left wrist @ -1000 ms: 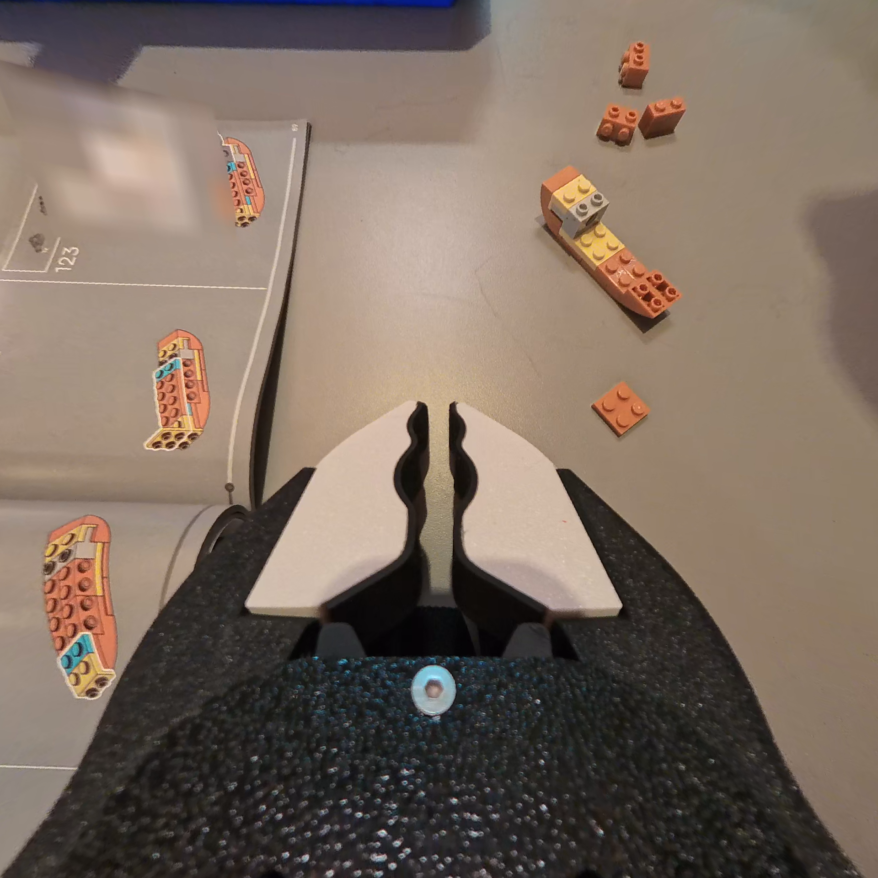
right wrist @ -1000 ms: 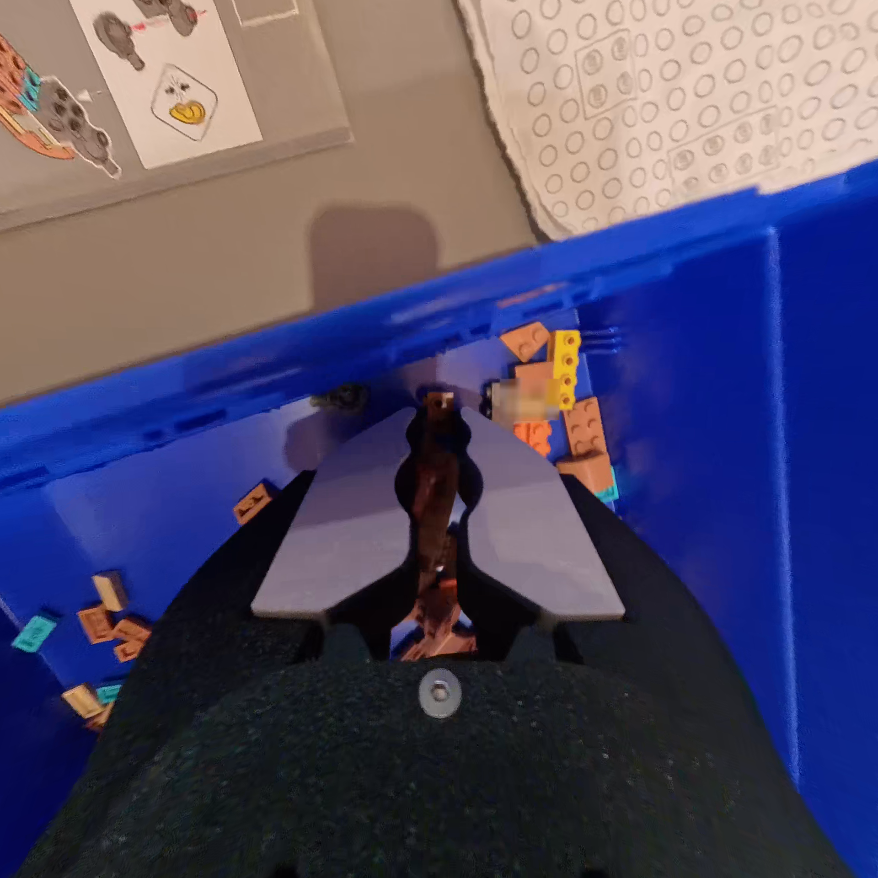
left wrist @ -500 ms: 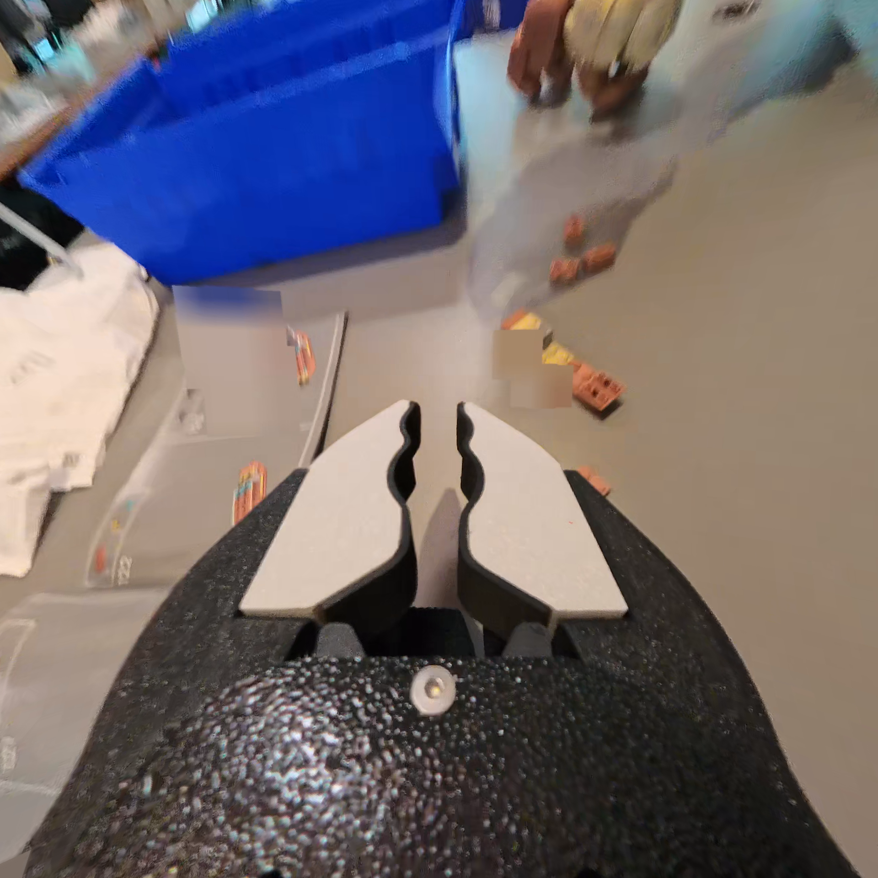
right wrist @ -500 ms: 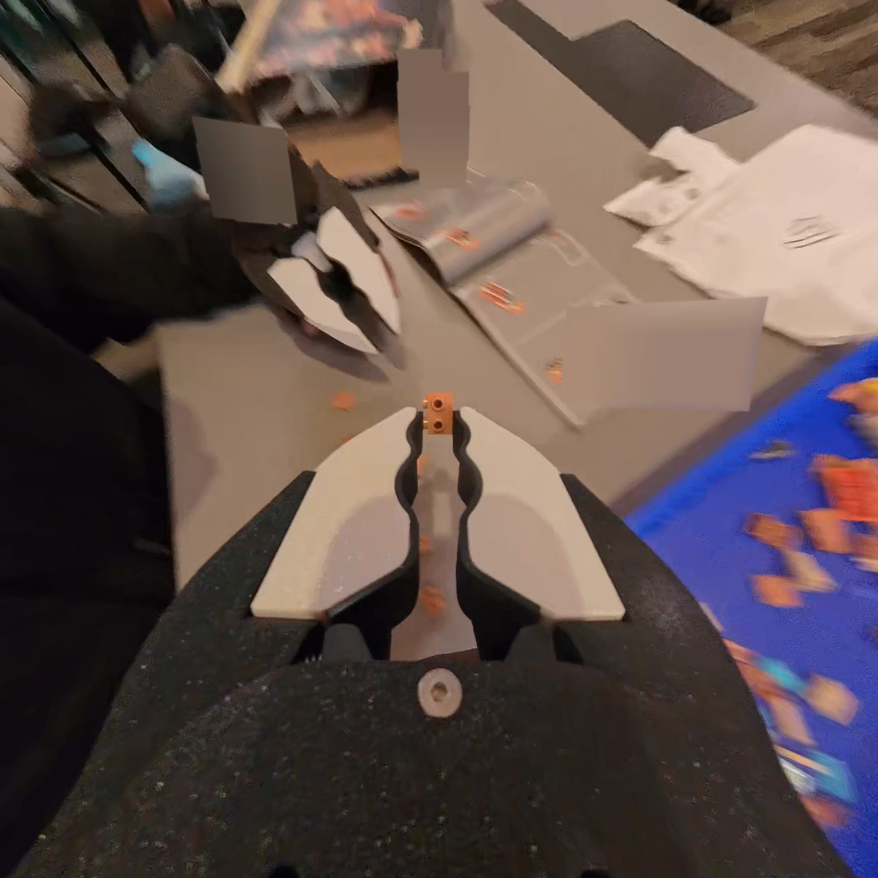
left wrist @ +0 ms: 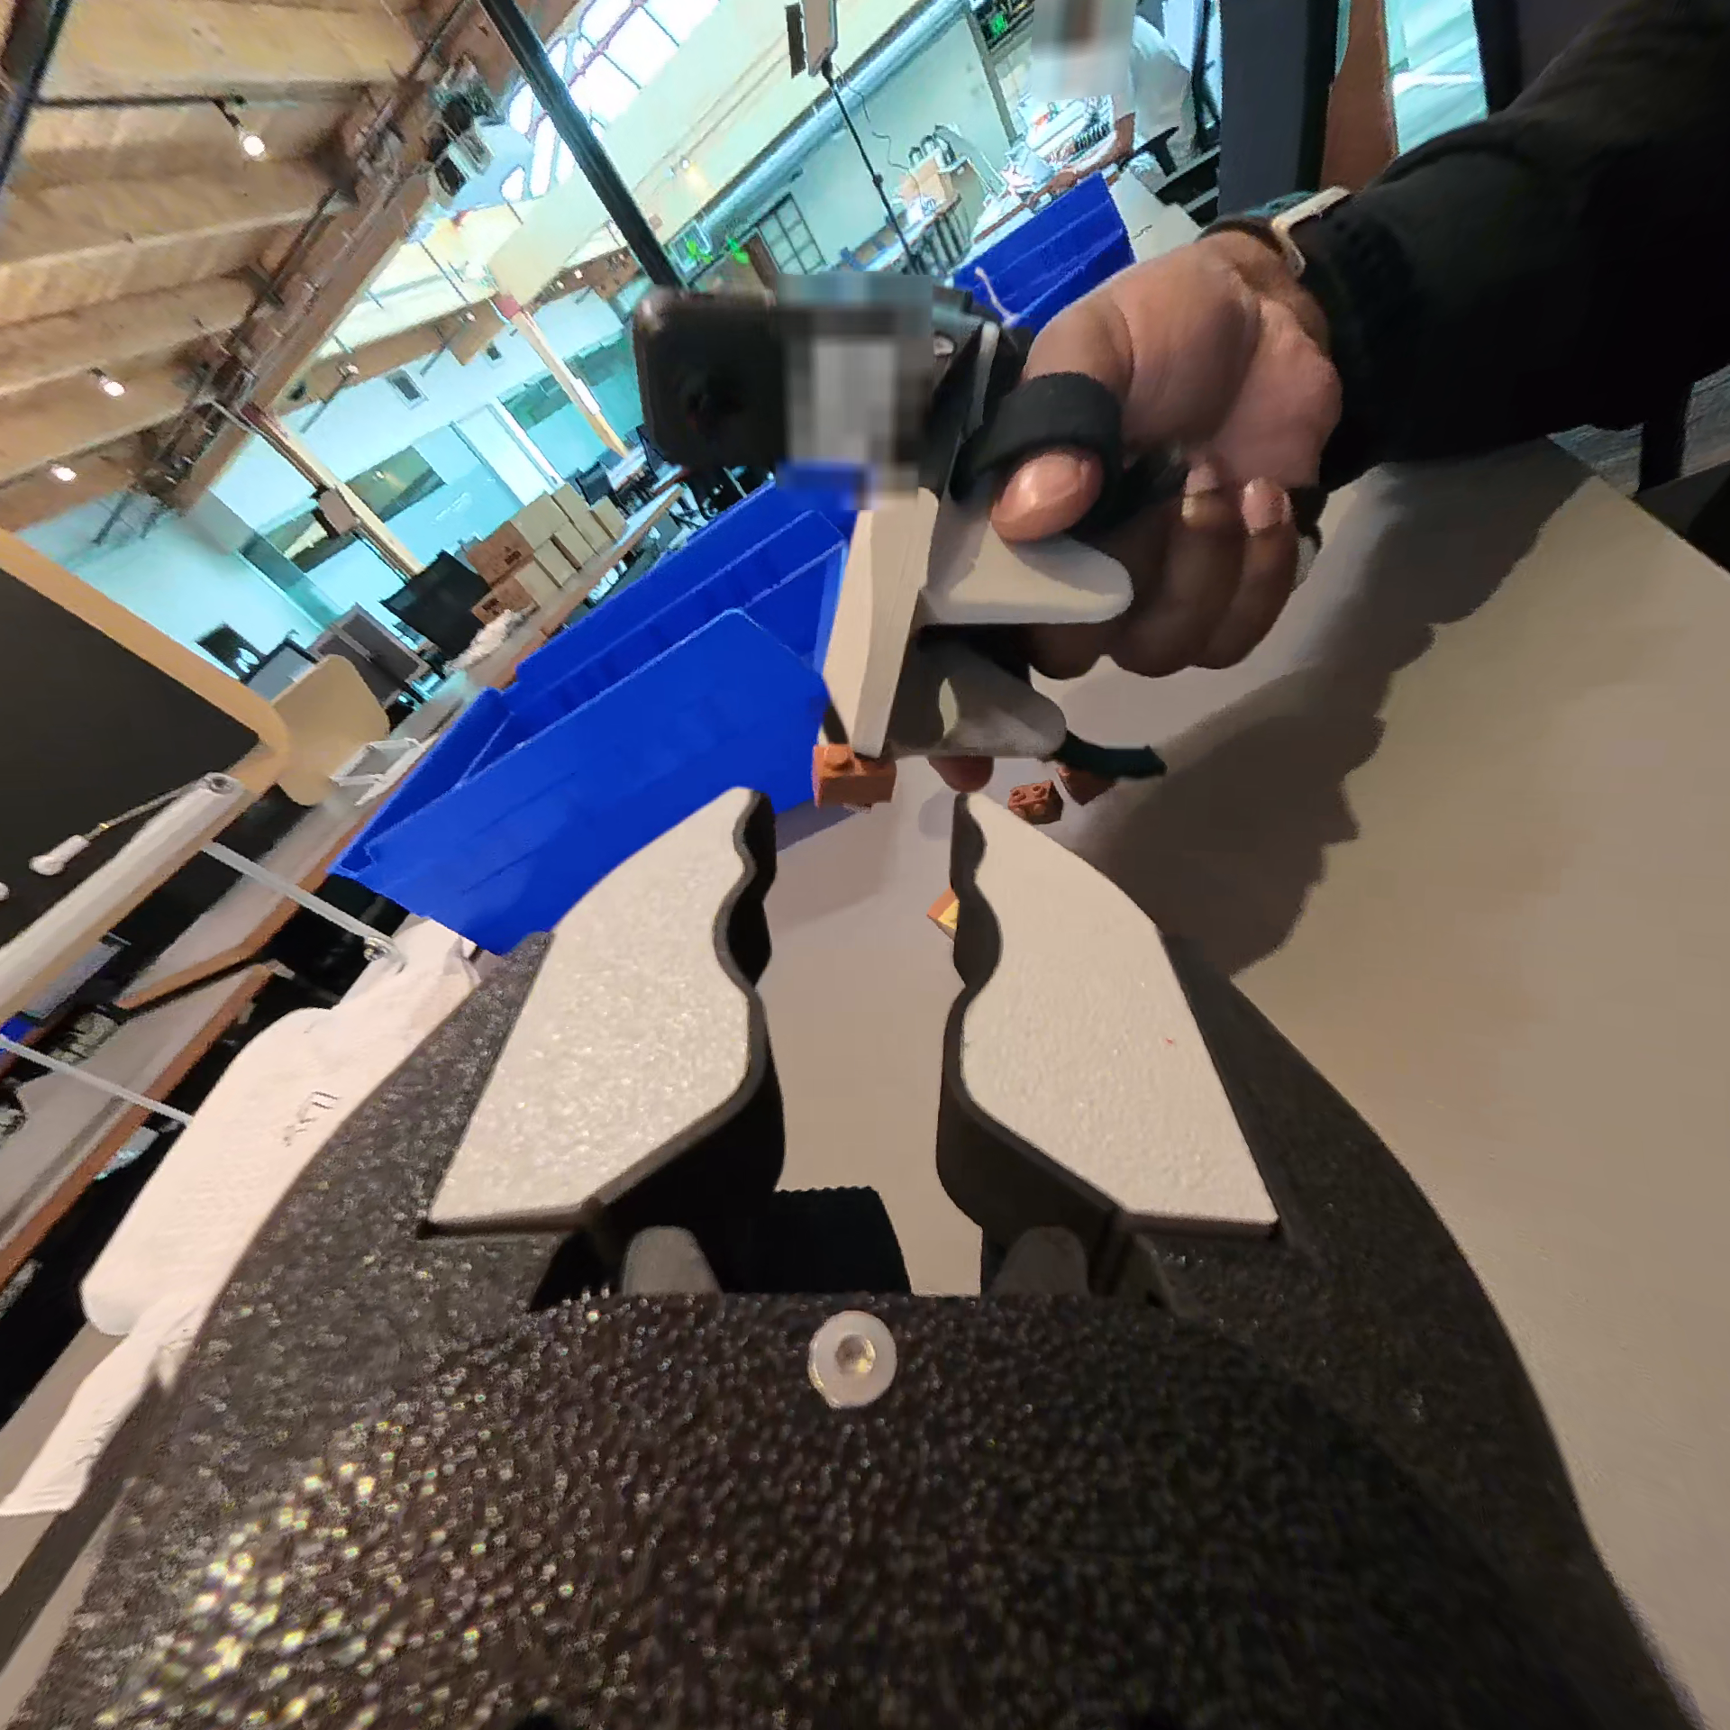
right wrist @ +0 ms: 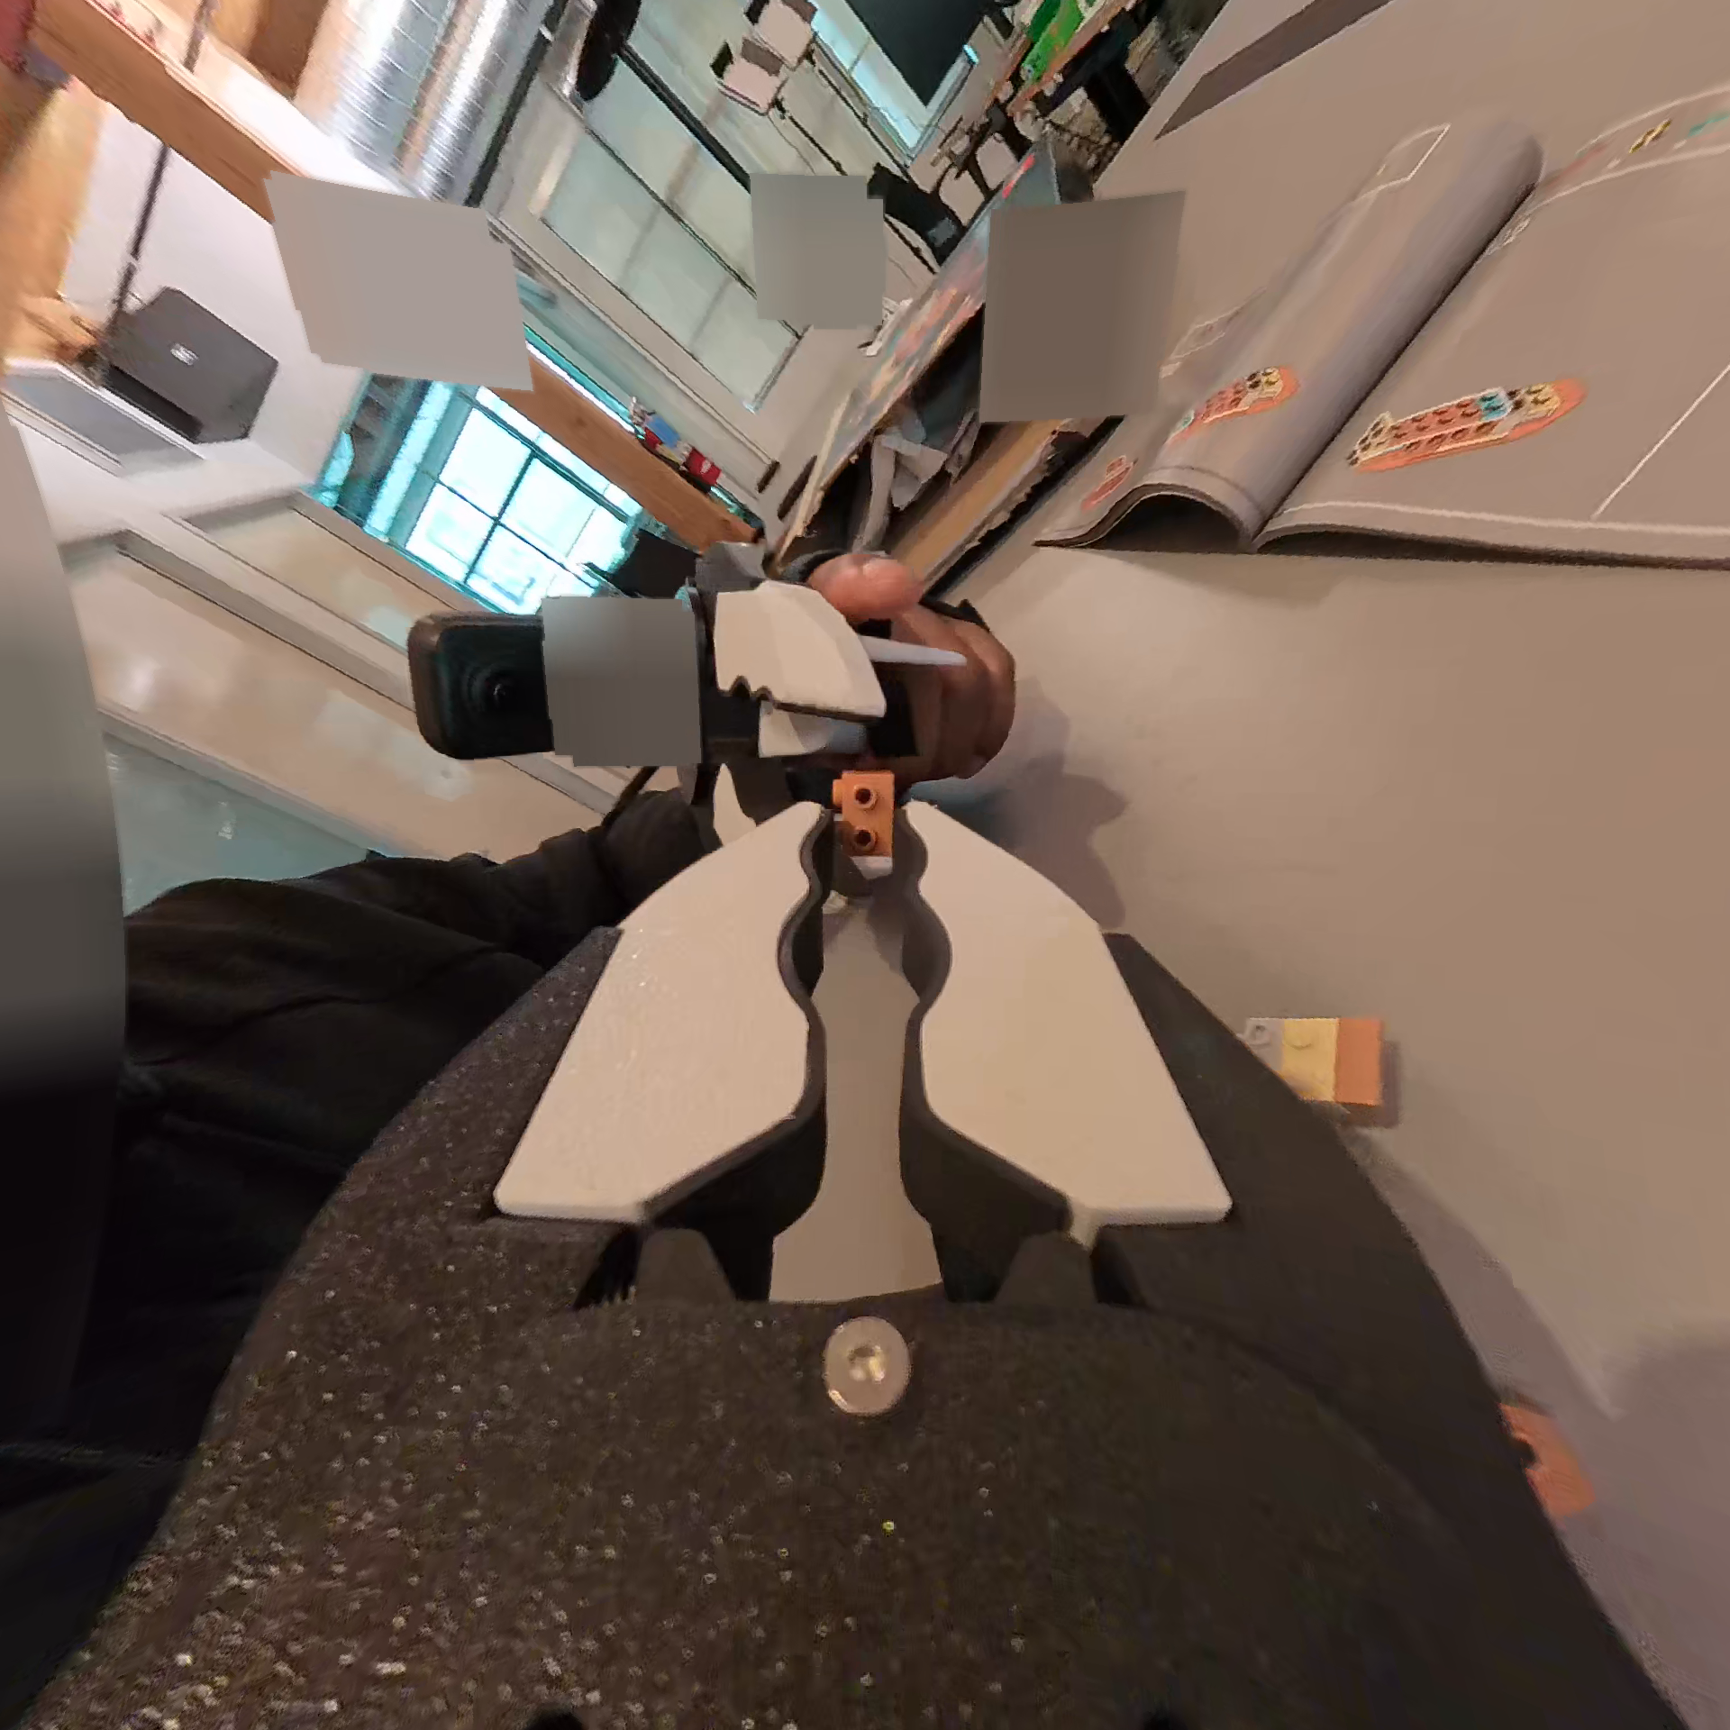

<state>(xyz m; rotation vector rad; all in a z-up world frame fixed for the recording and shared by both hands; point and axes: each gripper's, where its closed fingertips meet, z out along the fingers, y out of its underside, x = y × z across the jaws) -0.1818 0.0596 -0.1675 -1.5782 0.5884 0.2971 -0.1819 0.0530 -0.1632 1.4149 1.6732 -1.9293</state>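
The right gripper (right wrist: 866, 828) pinches an orange brick (right wrist: 866, 814) at its fingertips. Just ahead, the left gripper (left wrist: 861, 824) stands half open, holding nothing.

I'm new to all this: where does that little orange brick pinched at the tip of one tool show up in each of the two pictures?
Left wrist view: the orange brick sits just above centre, pinched at the tip of the far right tool, before the blue bin.
Right wrist view: the same brick is at centre, clamped between that view's own fingertips.
Shared landmark: the grey table, seen in both views.
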